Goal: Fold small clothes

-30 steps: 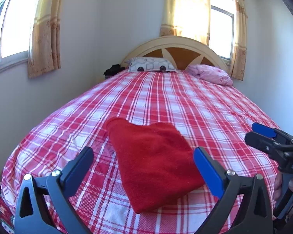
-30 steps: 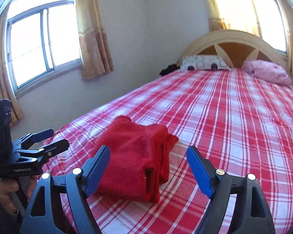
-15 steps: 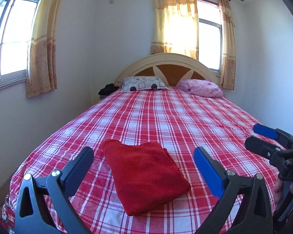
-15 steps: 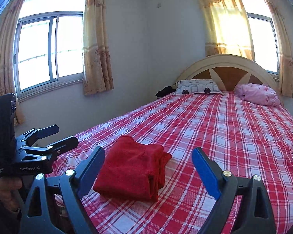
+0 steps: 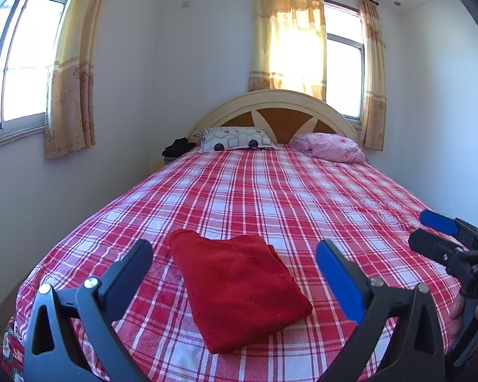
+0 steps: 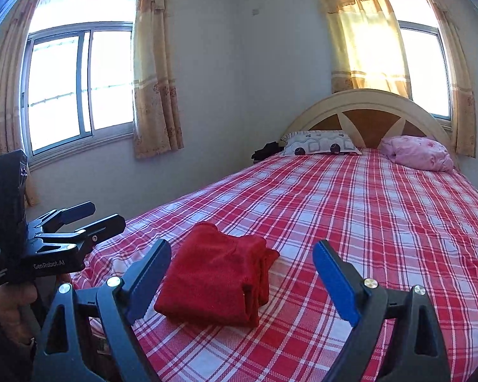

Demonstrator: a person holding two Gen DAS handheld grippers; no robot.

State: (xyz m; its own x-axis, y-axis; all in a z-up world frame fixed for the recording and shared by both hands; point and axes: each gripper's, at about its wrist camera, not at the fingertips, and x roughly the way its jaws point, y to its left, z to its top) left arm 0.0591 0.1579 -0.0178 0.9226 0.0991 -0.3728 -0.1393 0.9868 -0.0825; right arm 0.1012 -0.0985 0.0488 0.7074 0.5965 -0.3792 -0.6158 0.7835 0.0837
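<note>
**Red garment looks folded; both grippers held clear**

Nearest to me, my left hand-held gripper point(image 5: 234, 270) hangs above the foot of the bed with its jaws spread wide and nothing between them. My right hand-held gripper point(image 6: 242, 272) is in the same state: released, empty, raised off the cover. From the right wrist camera I can see the left one off to the side, gripped in my hand point(image 6: 11, 299), level and pointing up the bed.

Just beyond the fingertips lies the red garment point(image 5: 239, 289), a compact rectangle flat on the checked bedspread point(image 5: 271, 197) near the foot end. From the right wrist view its stacked layers point(image 6: 255, 283) show along one edge, several thick. I judge the folding of this piece done, or nearly; at most a tidy-up press remains. I see no other small clothes waiting.

Farther off, a patterned pillow point(image 5: 235, 138) and a pink bundle point(image 5: 329, 147) sit against the headboard point(image 5: 277, 102).
</note>
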